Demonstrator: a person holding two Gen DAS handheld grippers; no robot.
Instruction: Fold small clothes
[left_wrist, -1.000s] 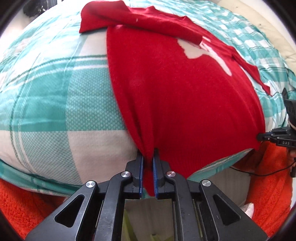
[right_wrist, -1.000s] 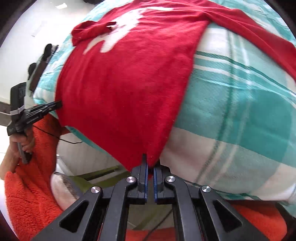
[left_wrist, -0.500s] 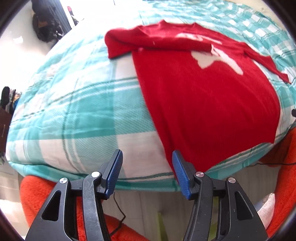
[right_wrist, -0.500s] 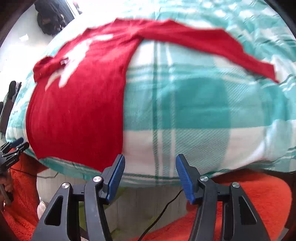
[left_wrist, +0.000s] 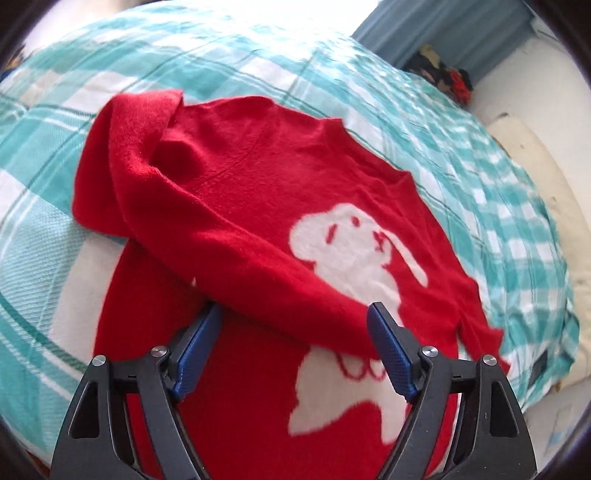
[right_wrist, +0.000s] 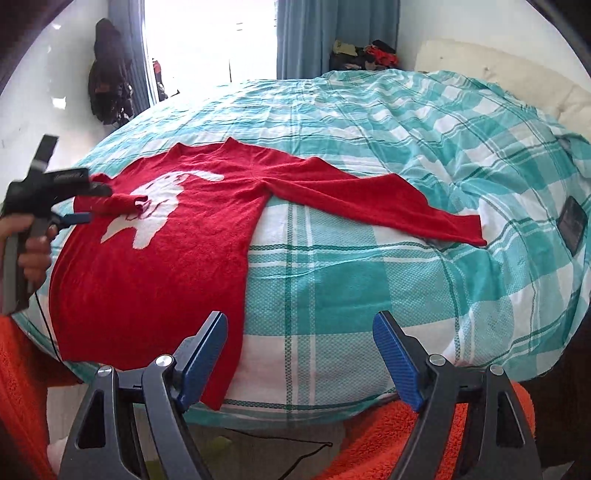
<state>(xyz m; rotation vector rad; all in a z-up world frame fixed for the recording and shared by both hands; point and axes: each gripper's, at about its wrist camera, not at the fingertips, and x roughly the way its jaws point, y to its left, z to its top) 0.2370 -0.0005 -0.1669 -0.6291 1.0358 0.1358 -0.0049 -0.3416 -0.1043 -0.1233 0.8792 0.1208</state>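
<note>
Both grippers have let go of the red sweater (right_wrist: 159, 254) hem since a second ago. The left gripper (left_wrist: 295, 332), jaws apart, straddles its folded sleeve (left_wrist: 236, 258); the right gripper (right_wrist: 299, 347), jaws apart, hovers beside the hem on the checked bed (right_wrist: 369, 277).

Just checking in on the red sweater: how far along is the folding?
Early. The red sweater lies spread on the checked bedspread, and one sleeve is folded across the chest. The left tool is open over that sleeve's cuff. The other sleeve is still stretched out; the right tool is open. Body folds remain.
</note>
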